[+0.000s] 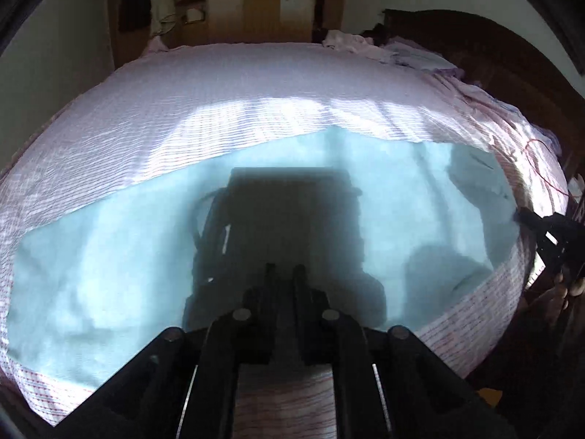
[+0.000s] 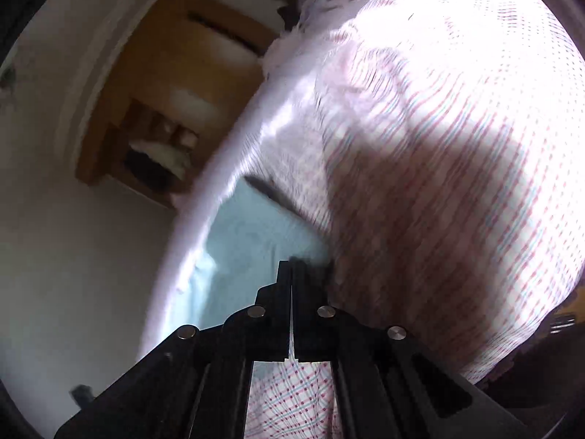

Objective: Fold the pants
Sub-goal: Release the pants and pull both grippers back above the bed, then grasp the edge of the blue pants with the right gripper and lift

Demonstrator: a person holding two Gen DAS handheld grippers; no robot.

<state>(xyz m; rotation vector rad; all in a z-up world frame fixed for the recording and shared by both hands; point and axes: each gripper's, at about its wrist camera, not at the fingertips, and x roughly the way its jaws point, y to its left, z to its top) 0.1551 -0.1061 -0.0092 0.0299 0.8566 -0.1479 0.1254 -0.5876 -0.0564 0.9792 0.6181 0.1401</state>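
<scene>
The pants (image 1: 109,256) are light blue and lie spread flat on the bed sheet (image 1: 256,91), which is white with thin pink and blue lines. They cover the part of the sheet nearest to the left wrist camera, and their far edge runs across the sheet about halfway to its far side. Strong sunlight falls on the sheet just beyond that edge.

The left gripper (image 1: 284,269) points down at the pants, over their near middle part. Its two black fingers stand almost together with only a narrow gap, and its dark shadow lies on the pants just past the fingertips. Whether cloth is pinched between the fingers cannot be told from this view.

The right gripper (image 2: 291,261) is seen clearly in its own camera: its fingers are pressed together with no gap. Their tips are at the edge of the pants (image 2: 248,241), where the blue cloth meets the sheet (image 2: 457,164). If a thin bit of cloth is caught between them is not clear, because the picture is blurred. In the left wrist view the same gripper (image 1: 521,216) appears at the right end of the pants, with its tip at the blue cloth.

Beyond the sheet stands a wooden wardrobe (image 1: 256,0), and some crumpled pale cloth (image 1: 347,42) lies at the far right corner of the sheet.
</scene>
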